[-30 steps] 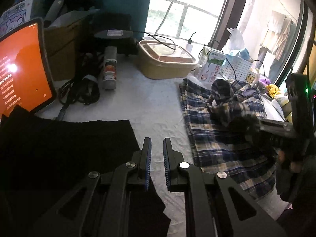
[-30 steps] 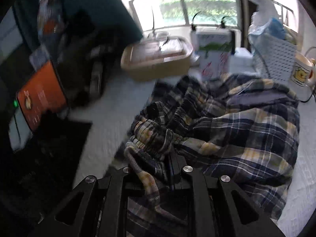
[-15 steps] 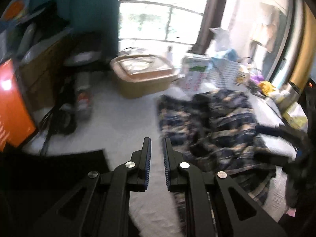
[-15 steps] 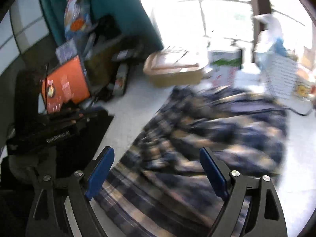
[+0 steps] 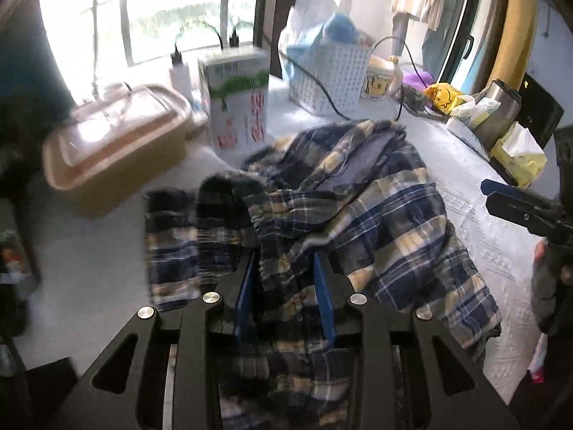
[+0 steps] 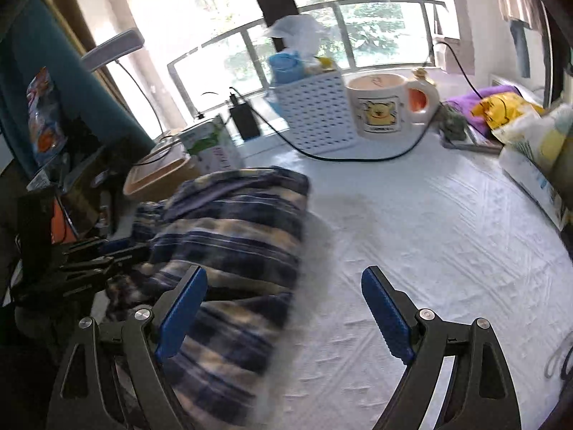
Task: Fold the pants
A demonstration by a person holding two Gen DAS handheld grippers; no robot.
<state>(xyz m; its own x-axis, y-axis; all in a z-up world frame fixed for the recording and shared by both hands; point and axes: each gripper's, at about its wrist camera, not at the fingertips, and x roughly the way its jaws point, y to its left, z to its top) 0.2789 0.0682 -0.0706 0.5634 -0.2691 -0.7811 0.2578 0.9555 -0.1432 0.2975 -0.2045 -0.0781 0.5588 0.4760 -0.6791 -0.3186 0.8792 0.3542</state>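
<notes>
The plaid pants [image 5: 376, 222] lie crumpled on the white tablecloth [image 5: 476, 193]. My left gripper [image 5: 284, 268] is over the near part of the pants, its blue-padded jaws partly apart with a gathered fold of the fabric between them. My right gripper [image 6: 284, 297] is wide open and empty, above the cloth at the right edge of the pants [image 6: 236, 222]. It shows at the right edge of the left wrist view [image 5: 515, 204]. The left gripper shows at the left of the right wrist view [image 6: 89, 251].
A tan lidded box [image 5: 114, 143], a milk carton [image 5: 238, 100], a white basket [image 5: 333, 71] and a bear mug [image 6: 383, 107] stand along the window side. A black cable [image 6: 358, 157] crosses the cloth. Tissue packs [image 5: 519, 154] lie at the right.
My right gripper let go of the pants, opened wide and moved off to their right. My left gripper moved from the black mat onto the pants and opened around a fold.
</notes>
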